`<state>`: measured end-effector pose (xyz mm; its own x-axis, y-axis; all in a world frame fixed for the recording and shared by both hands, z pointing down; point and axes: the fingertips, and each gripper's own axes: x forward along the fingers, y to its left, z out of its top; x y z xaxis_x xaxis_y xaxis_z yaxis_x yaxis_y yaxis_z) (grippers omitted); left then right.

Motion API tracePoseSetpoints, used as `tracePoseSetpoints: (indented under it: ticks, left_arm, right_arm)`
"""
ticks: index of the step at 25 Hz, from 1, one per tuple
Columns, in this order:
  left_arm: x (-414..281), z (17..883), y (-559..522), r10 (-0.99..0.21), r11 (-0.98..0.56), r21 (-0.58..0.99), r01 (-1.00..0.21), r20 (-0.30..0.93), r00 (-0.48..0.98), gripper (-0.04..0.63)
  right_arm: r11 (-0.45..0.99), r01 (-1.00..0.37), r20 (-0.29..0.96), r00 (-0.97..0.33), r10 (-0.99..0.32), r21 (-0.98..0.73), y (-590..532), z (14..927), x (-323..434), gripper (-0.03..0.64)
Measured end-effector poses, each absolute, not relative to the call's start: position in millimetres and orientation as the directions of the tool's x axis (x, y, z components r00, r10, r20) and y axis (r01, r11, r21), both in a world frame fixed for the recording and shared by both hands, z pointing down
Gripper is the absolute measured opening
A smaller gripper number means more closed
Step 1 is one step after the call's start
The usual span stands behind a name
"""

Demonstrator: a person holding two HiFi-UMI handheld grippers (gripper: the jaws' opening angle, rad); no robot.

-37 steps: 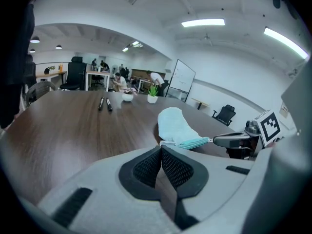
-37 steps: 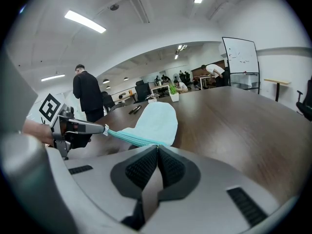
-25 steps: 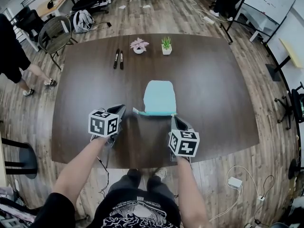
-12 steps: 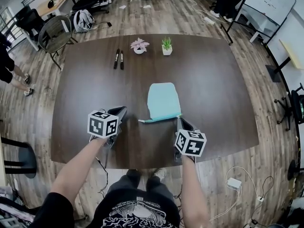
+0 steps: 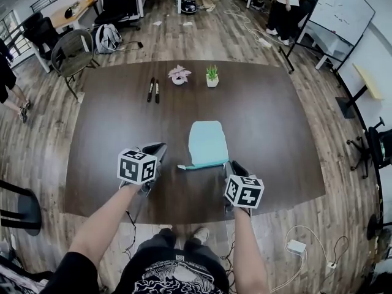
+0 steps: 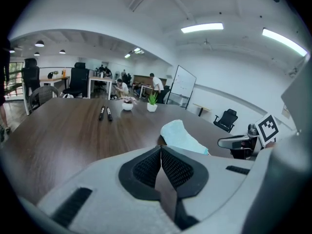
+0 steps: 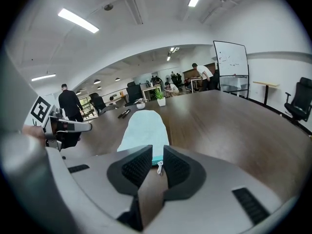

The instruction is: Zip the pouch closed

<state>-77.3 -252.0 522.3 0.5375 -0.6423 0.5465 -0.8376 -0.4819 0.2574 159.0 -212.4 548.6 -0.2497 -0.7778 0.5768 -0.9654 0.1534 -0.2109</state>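
From the head view, the pouch (image 5: 207, 143) lay flat on the brown table (image 5: 275, 121), close to the person and between the two grippers. It was pale blue, and its zip edge was the side nearest the person. The left gripper (image 5: 160, 147) sat a little apart from the left end of that edge. The right gripper (image 5: 233, 164) sat right at the other end. Two pens (image 5: 153, 83) and two little plant pots (image 5: 179, 74) stood far back, well out of the way.

In the left gripper view, its jaws were pressed tight together with nothing in them. The pouch (image 6: 181, 136) lay just beyond them.

In the right gripper view, the jaws were opening. The small white zip pull (image 7: 158, 167) hung in the gap, and the pads did not squeeze it. The pouch stretched away behind it.

The pouch looked soft, thin and light (more like cloth than a box). I think it would slide or bunch up if only one end got tugged. The best places to hold looked like the little pull for one gripper and the cloth end of the zip edge for the other. The pull was tiny and could slip out easily. I could not tell if the zip was fully shut.
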Motion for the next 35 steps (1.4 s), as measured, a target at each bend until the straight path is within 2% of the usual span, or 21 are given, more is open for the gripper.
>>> tracePoseSetpoints:
  ticks: [5, 15, 27, 35]
  left_arm:
    - [-73, 494, -260, -0.685, -0.466, 0.242, -0.851, 0.510, 0.520, 0.011]
    - [-57, 408, -263, -0.750, -0.524, 0.092, -0.847, 0.420, 0.510, 0.011]
    - [-53, 344, -254, -0.800, -0.541, 0.000, -0.841, 0.309, 0.514, 0.011]
    - [-60, 334, -255, -0.821, -0.526, -0.020, -0.850, 0.275, 0.501, 0.011]
  right_arm:
    - [0.170, -0.967, 0.530, -0.247, -0.811, -0.190, -218, 514, 165, 0.046]
    - [0.229, -0.963, 0.386, -0.266, -0.883, -0.140, -234, 424, 165, -0.002]
    - [0.271, -0.959, 0.218, -0.282, -0.934, -0.077, -224, 340, 165, -0.002]
    - [0.259, -0.965, 0.197, -0.261, -0.945, -0.037, -220, 333, 165, -0.002]
